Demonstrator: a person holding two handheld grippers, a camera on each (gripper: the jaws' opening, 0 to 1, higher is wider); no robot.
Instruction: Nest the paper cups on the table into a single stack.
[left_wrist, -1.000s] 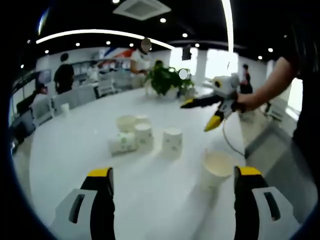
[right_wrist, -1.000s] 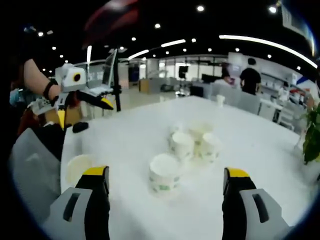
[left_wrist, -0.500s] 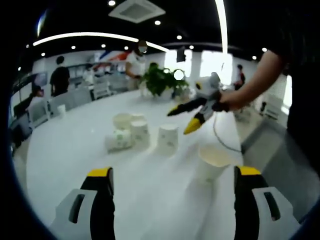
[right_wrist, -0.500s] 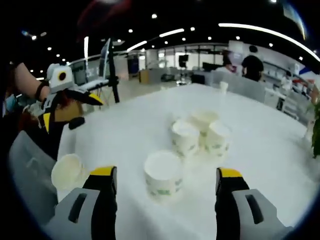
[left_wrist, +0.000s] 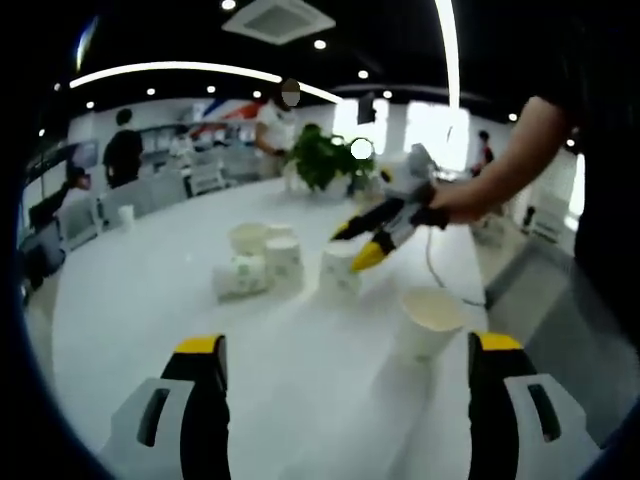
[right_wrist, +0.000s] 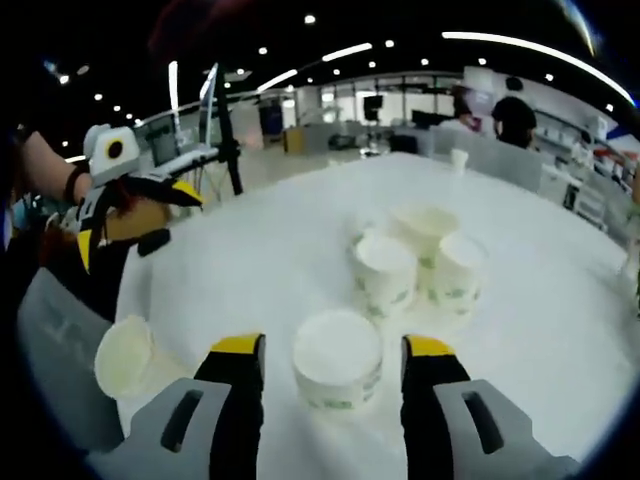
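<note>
Cups stand on the white tabletop (left_wrist: 130, 300). Left gripper view: the left claw (left_wrist: 345, 345) is spread wide above the tabletop; an upright cup (left_wrist: 428, 320) sits near its right jaw, a cluster of cups (left_wrist: 258, 265) lies farther off, and the right claw (left_wrist: 352, 247) is at an inverted cup (left_wrist: 338, 272).

Right gripper view: the right claw (right_wrist: 333, 346) is spread, its jaws flanking the inverted cup (right_wrist: 337, 358), contact unclear. The cluster (right_wrist: 420, 262) stands beyond.

No text, label, number or sign can be read in either view; the paper cups (right_wrist: 338, 361) on the table (right_wrist: 270, 270) carry green printed marks, but these are too blurred to make out as words.
</note>
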